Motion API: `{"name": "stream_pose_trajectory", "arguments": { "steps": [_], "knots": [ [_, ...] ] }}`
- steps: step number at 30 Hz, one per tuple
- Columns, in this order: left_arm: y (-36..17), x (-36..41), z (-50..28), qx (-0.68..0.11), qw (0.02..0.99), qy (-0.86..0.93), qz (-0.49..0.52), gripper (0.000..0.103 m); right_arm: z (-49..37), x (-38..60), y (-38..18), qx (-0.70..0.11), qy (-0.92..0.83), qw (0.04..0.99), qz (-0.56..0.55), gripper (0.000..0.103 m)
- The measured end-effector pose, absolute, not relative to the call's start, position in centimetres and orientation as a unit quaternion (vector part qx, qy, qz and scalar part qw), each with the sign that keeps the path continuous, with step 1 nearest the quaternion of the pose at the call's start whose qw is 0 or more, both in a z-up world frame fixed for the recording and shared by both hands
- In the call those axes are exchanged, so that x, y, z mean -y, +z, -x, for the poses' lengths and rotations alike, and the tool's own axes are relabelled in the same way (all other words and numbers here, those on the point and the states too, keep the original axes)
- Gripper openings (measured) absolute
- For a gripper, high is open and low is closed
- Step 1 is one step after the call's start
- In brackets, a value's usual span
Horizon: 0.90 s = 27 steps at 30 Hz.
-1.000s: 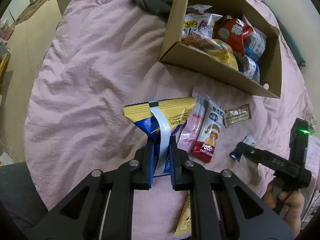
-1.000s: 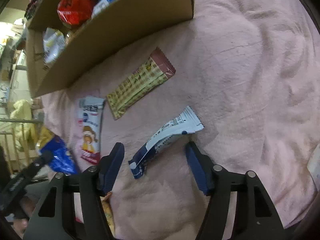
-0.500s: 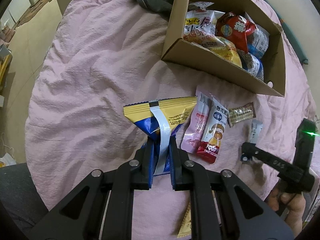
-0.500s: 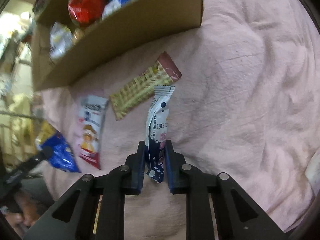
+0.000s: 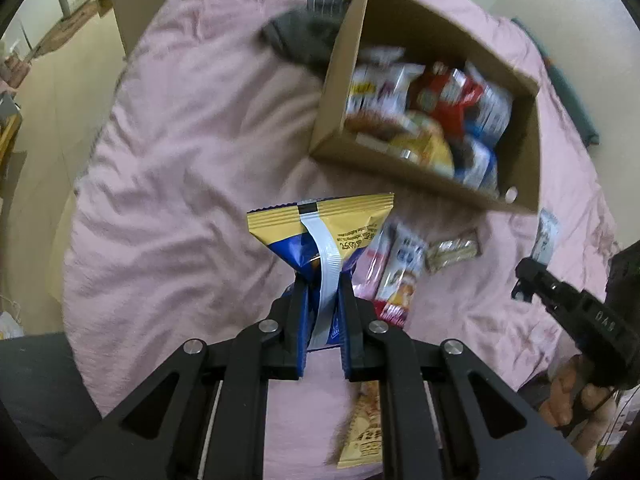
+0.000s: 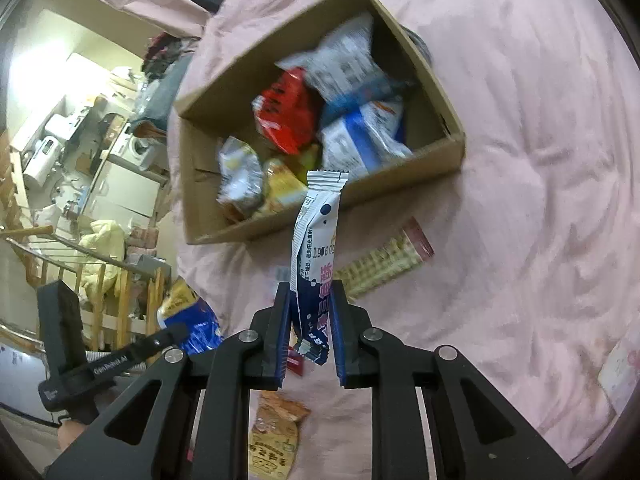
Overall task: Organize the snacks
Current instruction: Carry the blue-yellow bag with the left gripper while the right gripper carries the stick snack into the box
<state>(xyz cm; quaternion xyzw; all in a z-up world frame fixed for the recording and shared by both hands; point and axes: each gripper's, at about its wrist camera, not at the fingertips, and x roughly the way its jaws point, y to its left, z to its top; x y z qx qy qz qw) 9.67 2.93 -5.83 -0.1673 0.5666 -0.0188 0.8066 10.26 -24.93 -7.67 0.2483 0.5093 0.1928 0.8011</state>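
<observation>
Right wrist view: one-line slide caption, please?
Right hand-held gripper shut on a white-and-navy snack stick, held before the cardboard box of snacks.

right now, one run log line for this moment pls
left gripper: shut on yellow-blue chip bag | right gripper: shut on white-navy stick packet | cardboard box: open, part-filled | loose snacks: on pink blanket

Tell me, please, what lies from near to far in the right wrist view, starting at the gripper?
Right gripper → navy-and-white sachet it grips → cardboard box of snacks.
</observation>
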Motion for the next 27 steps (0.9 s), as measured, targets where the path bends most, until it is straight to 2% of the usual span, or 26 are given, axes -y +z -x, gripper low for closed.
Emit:
{"name": "stream_pose_trajectory", "arguments": {
  "steps": [13,21,27],
  "knots": [
    [3.0,-1.0,-15.7,-0.487,0.863,-0.028,0.129,0.01,-13.8,23.5,0.5,-0.418,0.239,0.851,-0.209,0.019],
    [4.2,2.8,-20.4,-0.454,0.887,-0.015,0.086,0.01,-18.8,23.8,0.3,-0.419,0.214,0.87,-0.149,0.019],
    [3.1,5.0,-22.8,-0.456,0.887,-0.017,0.069,0.01,-21.0,24.7,-1.4,-0.441,0.203,0.858,-0.167,0.019]
  ]
}}
